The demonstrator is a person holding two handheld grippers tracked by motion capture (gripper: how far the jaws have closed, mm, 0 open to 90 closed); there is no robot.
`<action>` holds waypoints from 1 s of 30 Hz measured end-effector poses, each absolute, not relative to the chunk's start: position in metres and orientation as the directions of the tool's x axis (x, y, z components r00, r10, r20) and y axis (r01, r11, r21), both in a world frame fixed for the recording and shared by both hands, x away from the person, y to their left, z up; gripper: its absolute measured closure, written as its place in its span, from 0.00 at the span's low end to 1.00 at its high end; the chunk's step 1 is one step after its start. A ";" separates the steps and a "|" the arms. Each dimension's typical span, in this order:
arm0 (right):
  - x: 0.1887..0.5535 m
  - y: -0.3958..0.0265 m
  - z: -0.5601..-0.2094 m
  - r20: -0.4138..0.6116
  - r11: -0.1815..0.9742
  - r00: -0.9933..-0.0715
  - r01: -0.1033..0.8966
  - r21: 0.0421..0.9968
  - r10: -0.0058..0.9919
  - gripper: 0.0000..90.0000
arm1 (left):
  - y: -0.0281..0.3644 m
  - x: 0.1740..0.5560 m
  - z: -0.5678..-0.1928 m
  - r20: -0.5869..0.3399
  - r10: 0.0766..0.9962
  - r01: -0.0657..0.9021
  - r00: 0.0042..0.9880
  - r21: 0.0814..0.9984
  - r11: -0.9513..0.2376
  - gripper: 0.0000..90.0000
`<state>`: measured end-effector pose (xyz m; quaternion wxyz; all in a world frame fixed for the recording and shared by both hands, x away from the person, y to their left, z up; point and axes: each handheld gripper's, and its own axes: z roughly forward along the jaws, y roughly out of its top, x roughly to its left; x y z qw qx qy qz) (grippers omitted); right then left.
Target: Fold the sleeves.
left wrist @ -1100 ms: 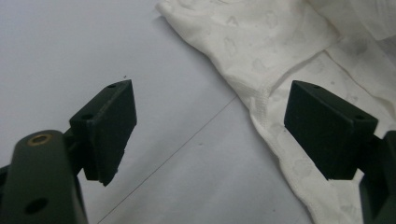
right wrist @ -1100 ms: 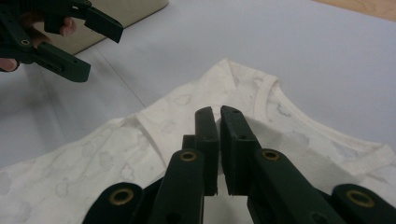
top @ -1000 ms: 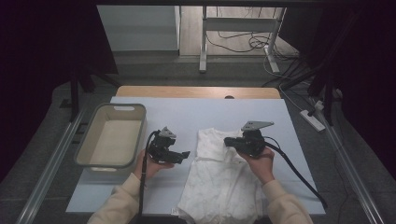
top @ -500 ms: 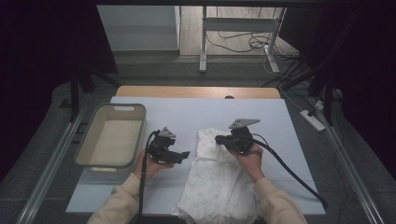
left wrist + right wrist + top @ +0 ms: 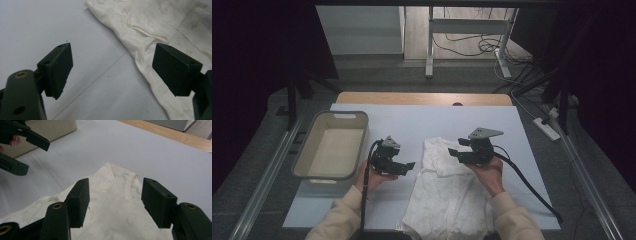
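A white garment [image 5: 452, 192] lies spread at the lower centre of the tabletop [image 5: 422, 120]. The right gripper [image 5: 457, 152], above its upper part, has just opened its jaws, nothing between them. The left gripper [image 5: 409, 166], left of the garment, holds its jaws wide apart and empty.

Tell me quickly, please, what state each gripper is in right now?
Left gripper: open, holding nothing, beside the white garment.
Right gripper: jaws have just been opening; open above the garment, nothing between them.

White garment [image 5: 452, 200] — seemingly folded — lies crumpled on the table's right half.
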<state>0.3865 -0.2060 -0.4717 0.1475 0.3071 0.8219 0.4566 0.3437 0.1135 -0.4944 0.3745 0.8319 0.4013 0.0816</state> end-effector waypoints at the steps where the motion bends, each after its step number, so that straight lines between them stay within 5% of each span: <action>1: 0.385 -0.208 -0.472 0.034 0.394 -0.766 0.368 0.842 0.642 0.44 | 0.114 0.344 -0.494 -0.164 0.729 0.607 0.664 0.689 -0.397 0.20; 30: 0.351 -0.261 -0.483 0.027 0.419 -0.734 0.418 0.806 0.679 0.38 | 0.114 0.343 -0.492 -0.157 0.733 0.602 0.661 0.694 -0.395 0.19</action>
